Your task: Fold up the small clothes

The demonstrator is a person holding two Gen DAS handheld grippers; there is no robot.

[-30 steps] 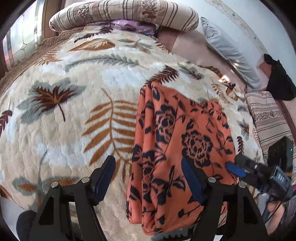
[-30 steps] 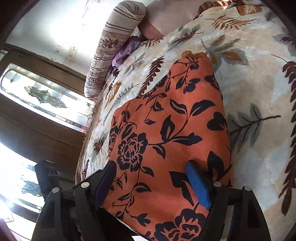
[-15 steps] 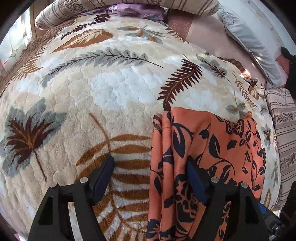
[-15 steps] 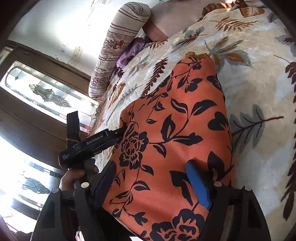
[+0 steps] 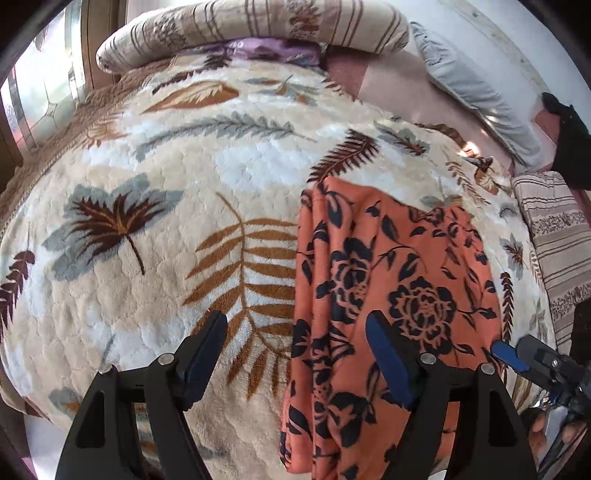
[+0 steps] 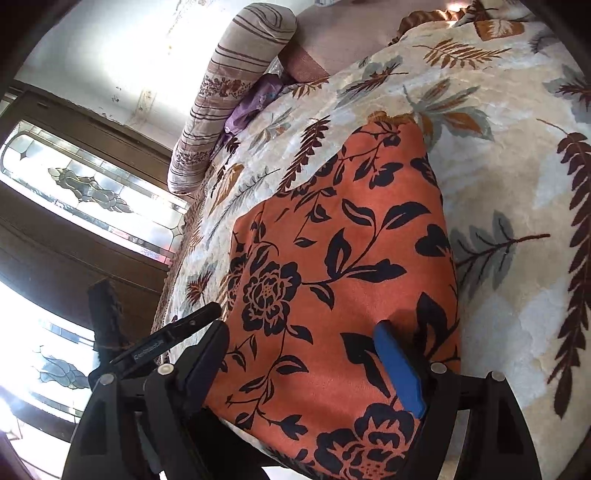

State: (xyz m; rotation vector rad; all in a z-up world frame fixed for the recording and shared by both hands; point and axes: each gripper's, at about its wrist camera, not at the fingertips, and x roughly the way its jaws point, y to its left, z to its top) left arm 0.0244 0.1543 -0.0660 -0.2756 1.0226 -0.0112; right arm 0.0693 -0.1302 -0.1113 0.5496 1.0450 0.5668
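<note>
Two tools in your hands, both with fingers spread apart and gripping nothing. Your left tool [image 5: 295,354] hangs low over the bed; its left finger sits above bare blanket, its right finger [image 5: 388,362] above the orange floral garment [image 5: 388,280]. Whether that blue pad touches the cloth you cannot tell from this view. Your right tool [image 6: 303,362] straddles the near end of the same garment [image 6: 332,266], blue pad [image 6: 399,373] over the cloth near its right edge, dark finger at its left edge.

The garment lies folded into a long strip on the leaf-patterned blanket [image 5: 147,229], with layered edges showing along its left side in the left wrist view. In the right wrist view its top face looks flat and smooth, with the narrow far end toward the head of the bed.

Your right tool also shows at the lower right of the left wrist view [image 5: 517,358], just beside the garment's edge. A striped bolster [image 5: 251,26] lies across the head of the bed, purple cloth [image 5: 273,50] tucked beneath it. A grey pillow [image 5: 476,92] rests along the wall.
</note>
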